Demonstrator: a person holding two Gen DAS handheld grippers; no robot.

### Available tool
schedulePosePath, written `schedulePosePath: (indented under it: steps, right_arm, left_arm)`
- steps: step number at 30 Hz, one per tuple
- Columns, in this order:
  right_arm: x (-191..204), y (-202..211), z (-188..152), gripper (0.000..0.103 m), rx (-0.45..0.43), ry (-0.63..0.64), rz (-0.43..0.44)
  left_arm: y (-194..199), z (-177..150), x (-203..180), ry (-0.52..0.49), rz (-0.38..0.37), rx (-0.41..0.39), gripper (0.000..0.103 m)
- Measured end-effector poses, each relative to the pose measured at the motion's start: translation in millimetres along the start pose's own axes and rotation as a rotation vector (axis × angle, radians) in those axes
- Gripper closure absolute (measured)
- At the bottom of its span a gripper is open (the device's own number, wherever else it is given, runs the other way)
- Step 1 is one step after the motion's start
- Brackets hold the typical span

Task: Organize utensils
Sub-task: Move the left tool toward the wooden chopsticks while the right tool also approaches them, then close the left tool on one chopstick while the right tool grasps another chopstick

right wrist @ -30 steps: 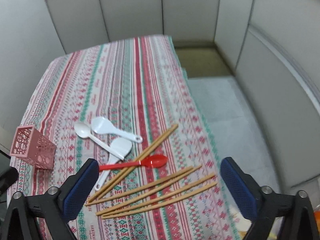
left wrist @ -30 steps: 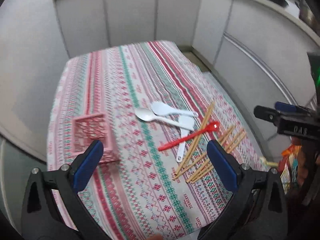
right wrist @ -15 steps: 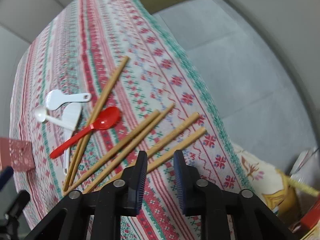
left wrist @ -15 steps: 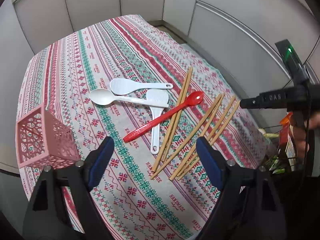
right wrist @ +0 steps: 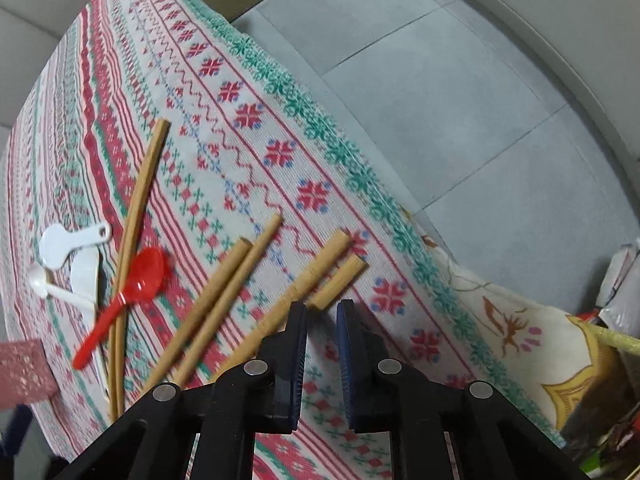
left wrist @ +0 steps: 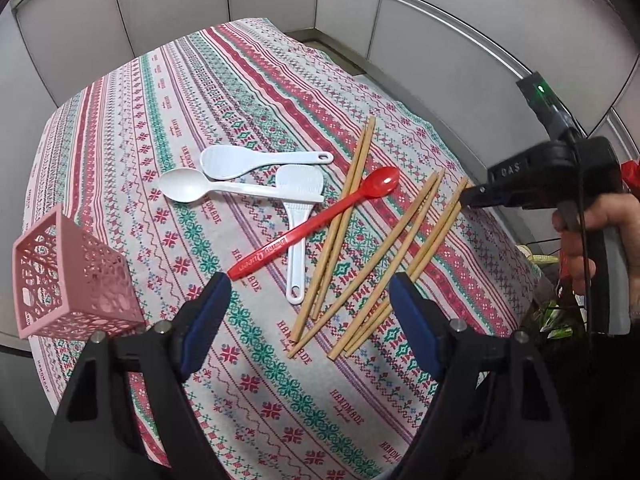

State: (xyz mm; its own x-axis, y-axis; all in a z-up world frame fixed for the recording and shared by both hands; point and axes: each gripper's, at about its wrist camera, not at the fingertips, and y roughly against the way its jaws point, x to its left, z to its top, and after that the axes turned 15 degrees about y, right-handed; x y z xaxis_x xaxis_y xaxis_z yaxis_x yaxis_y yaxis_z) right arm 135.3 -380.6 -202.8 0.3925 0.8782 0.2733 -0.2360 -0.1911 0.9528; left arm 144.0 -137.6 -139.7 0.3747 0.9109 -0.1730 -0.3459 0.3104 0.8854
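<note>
Wooden chopsticks (left wrist: 400,248) lie scattered on the patterned tablecloth (left wrist: 224,92), and our right gripper (right wrist: 322,306) hovers low over the end of one pair, jaws narrowed to a slim gap with nothing between them. Our left gripper (left wrist: 308,308) hangs above the spread, jaws wide. Red spoon (left wrist: 320,220) crosses a white paddle (left wrist: 298,216); pink basket (left wrist: 68,280) stands apart, far left.

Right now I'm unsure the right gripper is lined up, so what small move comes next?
Probably lower the right gripper a little onto the outermost chopstick. Its narrowly parted jaws sit right at that stick's near side, holding nothing, and the pink basket holds no utensils.
</note>
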Motion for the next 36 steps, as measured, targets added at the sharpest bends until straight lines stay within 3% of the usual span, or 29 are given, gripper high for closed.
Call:
schedulePosePath:
  steps: [10, 18, 25, 29, 32, 36]
  right_arm:
    - [6, -4, 6, 0.083, 0.003, -0.025, -0.014]
    - [0, -1, -6, 0.09, 0.043, 0.015, -0.023]
    - [2, -3, -2, 0.092, 0.039, 0.049, -0.019]
    - [-9, 0, -11, 0.097, 0.03, 0.01, 0.037]
    - [-21, 6, -20, 0.103, 0.025, -0.03, 0.075]
    - [-35, 18, -31, 0.103, 0.003, -0.079, 0.118]
  left_arm:
    - [-2, -4, 2, -0.006, 0.013, 0.006, 0.021]
    - [-5, -6, 7, -0.007, 0.02, 0.016, 0.022]
    - [-25, 1, -11, -0.036, -0.023, 0.055, 0.038]
    - [-32, 5, -27, -0.061, -0.071, 0.078, 0.047]
    - [-39, 8, -46, -0.134, -0.091, 0.09, 0.059]
    - [-53, 9, -77, -0.267, -0.157, 0.137, 0.071]
